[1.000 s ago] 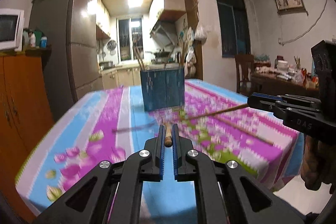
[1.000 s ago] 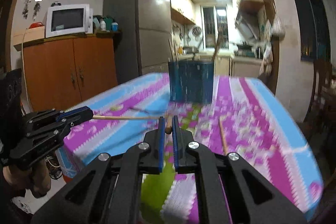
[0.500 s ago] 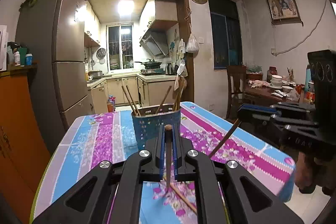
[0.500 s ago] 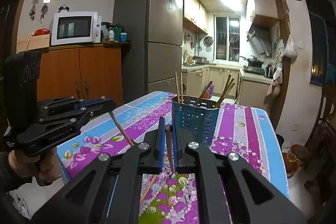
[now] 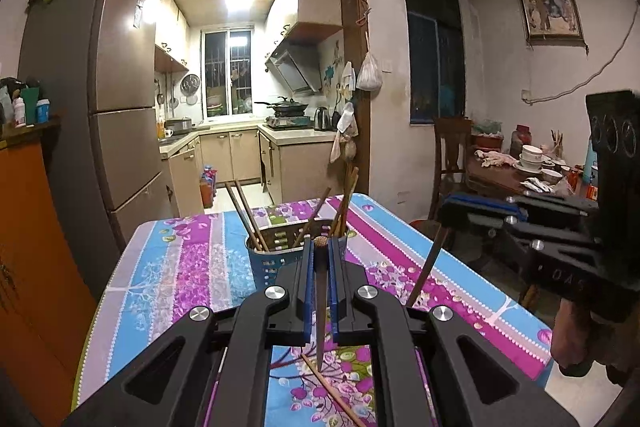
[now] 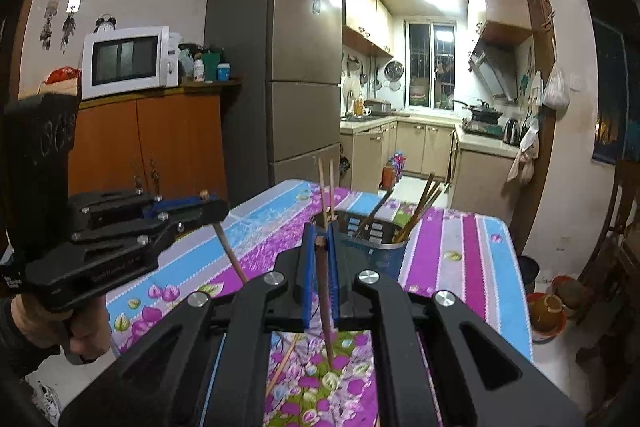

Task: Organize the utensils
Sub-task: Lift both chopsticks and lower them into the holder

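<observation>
**Both claws grip a chopstick above the desk**

The left claw (image 5: 320, 259) is closed tight on a dark chopstick (image 5: 320, 307) – held upright, butt end up, tip hanging toward the floral desk (image 5: 180, 267). The right claw (image 6: 321, 247) is likewise clamped on its own chopstick (image 6: 325, 307), also pointing down. Just beyond both claws, toward the far end of the desk, stands the blue perforated utensil holder (image 5: 272, 265) with several chopsticks leaning inside it. One loose chopstick (image 5: 332, 391) lies on the cloth near the cameras – below the held ones. A fridge (image 6: 280, 67) stands far left.
</observation>
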The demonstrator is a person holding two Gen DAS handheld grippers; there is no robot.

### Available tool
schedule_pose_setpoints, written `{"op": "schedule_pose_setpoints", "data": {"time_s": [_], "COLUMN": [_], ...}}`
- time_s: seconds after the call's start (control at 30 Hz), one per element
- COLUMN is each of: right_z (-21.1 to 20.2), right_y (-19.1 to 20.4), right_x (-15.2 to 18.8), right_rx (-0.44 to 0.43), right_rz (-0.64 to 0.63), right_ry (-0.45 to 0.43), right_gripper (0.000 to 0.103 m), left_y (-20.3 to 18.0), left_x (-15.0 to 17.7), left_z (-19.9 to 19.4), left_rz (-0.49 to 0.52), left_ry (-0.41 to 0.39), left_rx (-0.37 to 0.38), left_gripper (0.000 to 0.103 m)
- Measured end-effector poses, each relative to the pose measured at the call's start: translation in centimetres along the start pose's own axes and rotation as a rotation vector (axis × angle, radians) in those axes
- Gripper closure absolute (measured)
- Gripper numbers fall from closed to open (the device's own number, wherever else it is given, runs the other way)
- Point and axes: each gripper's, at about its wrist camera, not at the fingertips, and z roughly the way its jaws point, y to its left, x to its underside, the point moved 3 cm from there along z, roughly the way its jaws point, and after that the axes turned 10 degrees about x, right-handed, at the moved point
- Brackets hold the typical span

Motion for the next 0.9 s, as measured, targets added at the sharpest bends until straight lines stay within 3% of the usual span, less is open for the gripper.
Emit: {"op": "schedule_pose_setpoints", "data": {"time_s": [0.33, 0.63, 0.9], "right_z": [1.2, 3.7, 8.3], "right_y": [-1.9, -4.2, -6.3], "right_x": [-6.3, -14.3, -17.9], "right_rx": [0.02, 0.059, 0.091], "right_rz": [0.036, 0.039, 0.037], "right_ry": [-0.055, -0.1, -0.108], "right_gripper": [0.098, 0.098, 0.098], "left_y": [1.1, 3.7, 6.4], "left_x": [-6.7, -13.9, -16.7], "left_z": [0.6, 2.7, 6.4], "left_rz": [-0.021, -0.022, -0.045], "left_ry": [-0.037, -0.076, -0.092], "left_rx": [-0.037, -0.092, -0.092], "left_gripper": [0.095, 0.095, 0.095]}}
